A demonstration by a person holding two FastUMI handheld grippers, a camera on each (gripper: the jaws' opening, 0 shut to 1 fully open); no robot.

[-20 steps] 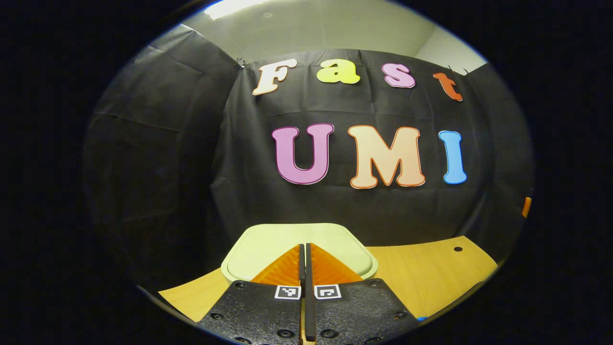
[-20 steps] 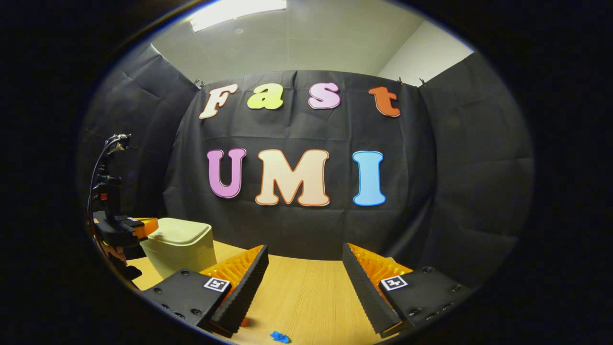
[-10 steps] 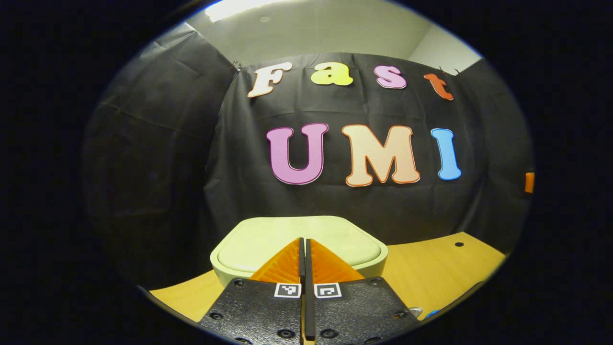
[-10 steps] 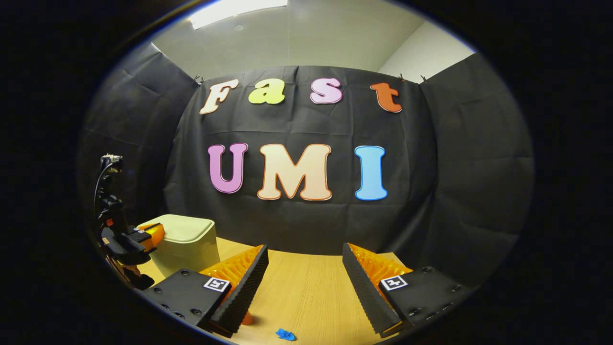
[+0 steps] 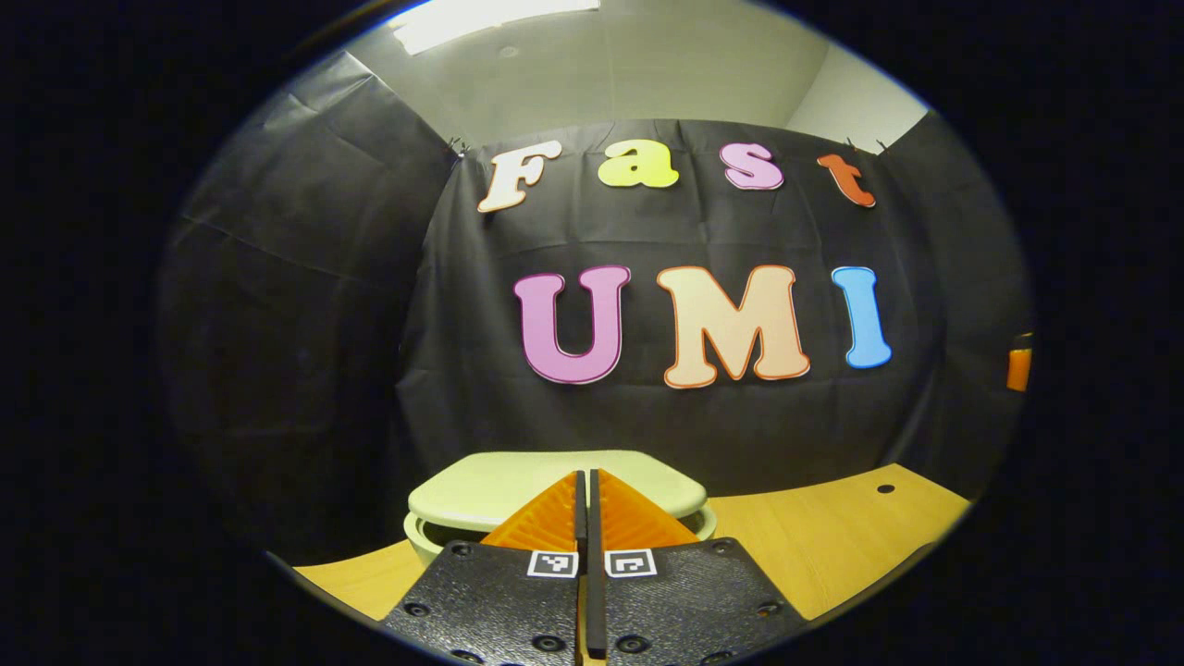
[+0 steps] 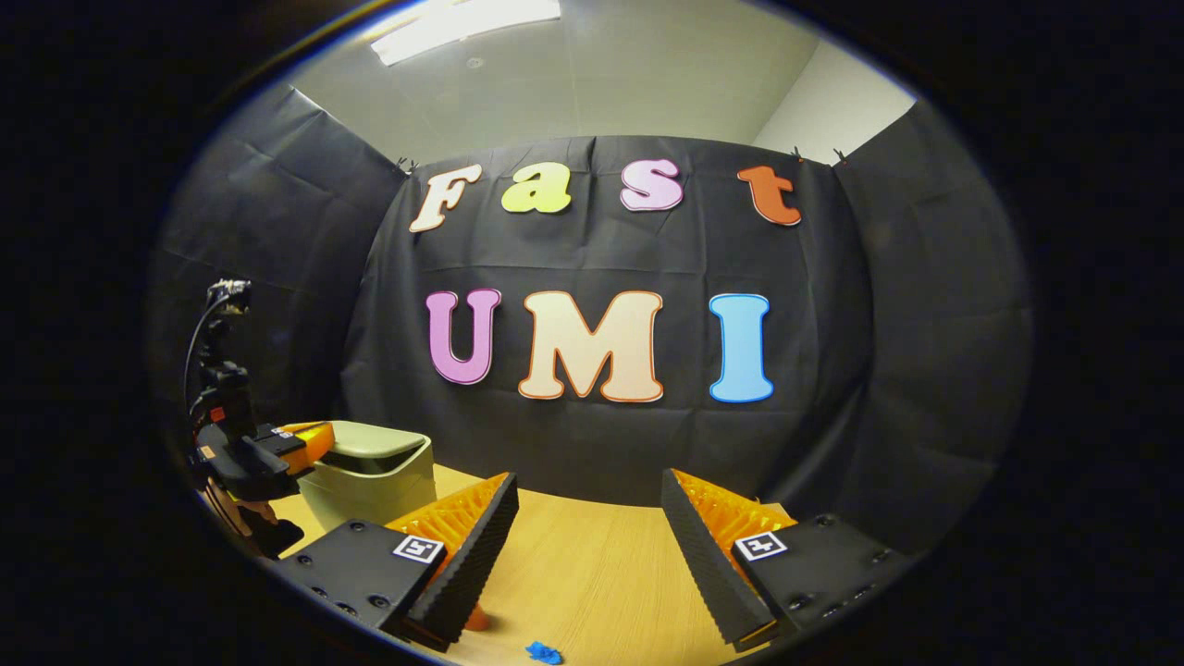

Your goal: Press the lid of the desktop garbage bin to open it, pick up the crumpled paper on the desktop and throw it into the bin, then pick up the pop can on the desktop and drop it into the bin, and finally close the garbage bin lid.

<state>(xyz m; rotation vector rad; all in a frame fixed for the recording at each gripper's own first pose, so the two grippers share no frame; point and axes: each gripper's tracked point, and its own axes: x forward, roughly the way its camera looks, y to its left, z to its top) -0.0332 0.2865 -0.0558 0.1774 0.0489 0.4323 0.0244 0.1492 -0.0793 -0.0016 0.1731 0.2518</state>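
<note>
Pale-green lid now popped ajar under the pressed-together left gripper; right gripper held spread, well apart.

A staged recording booth set up inside an office-like room was shown. Black cloth was hung as walls on three sides and clipped along its top edge. Above it, a plain white ceiling with a recessed light panel was seen. A light wood-grain counter was enclosed by the cloth.
</note>
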